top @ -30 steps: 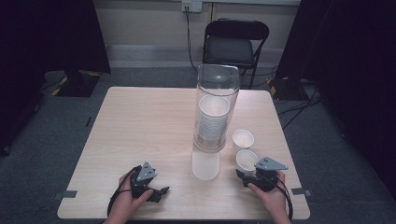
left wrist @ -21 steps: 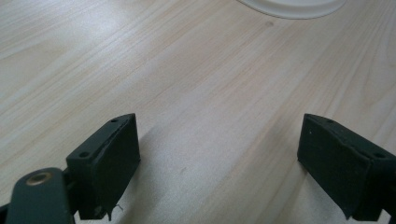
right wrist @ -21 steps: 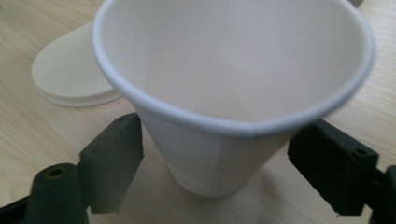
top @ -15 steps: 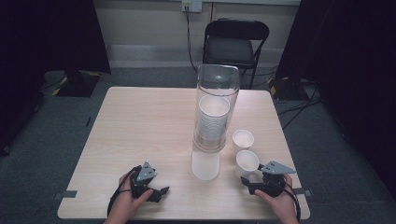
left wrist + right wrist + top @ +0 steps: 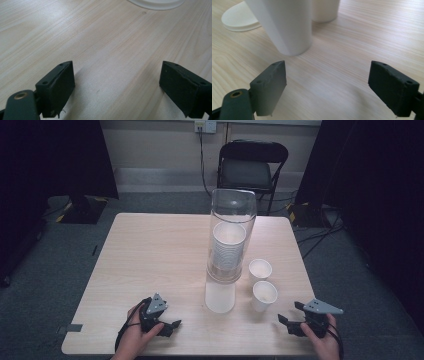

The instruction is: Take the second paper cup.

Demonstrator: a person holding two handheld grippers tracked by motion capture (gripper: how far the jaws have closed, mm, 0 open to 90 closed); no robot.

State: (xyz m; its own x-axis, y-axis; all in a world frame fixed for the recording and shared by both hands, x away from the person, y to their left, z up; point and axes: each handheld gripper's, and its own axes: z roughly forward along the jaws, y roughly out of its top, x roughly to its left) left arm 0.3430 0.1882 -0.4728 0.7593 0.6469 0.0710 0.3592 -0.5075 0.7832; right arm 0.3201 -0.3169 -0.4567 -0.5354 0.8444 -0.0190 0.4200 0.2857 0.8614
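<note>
- The clear dispenser tube (image 5: pixel 231 237) stands upright near the middle of the wooden table (image 5: pixel 150 250), with a stack of paper cups (image 5: pixel 227 247) inside it
- In front of the tube's foot, on the person's side, lies a flat white lid (image 5: pixel 220 296); in the right gripper view the same lid (image 5: pixel 239 18) lies to the left behind the near cup
- Two single white cups stand upright just to the right of the tube: the far cup (image 5: pixel 260 269) close by its base, the near cup (image 5: pixel 264 295) a little further toward the person
- In the right gripper view the near cup (image 5: pixel 287 25) stands free on the table ahead of the jaws, the far cup (image 5: pixel 324 10) behind it
- The right gripper (image 5: pixel 290 325) lies low over the table's front edge, to the right of the tube and beyond the near cup, apart from it; its jaws have just been opening and stand wide apart with nothing between them
- The left gripper (image 5: pixel 172 326) rests on the table to the left of the tube, near the front edge, its jaws spread wide over bare wood
- In the left gripper view the lid's rim (image 5: pixel 156 3) shows at the top, well ahead of the jaws
</note>
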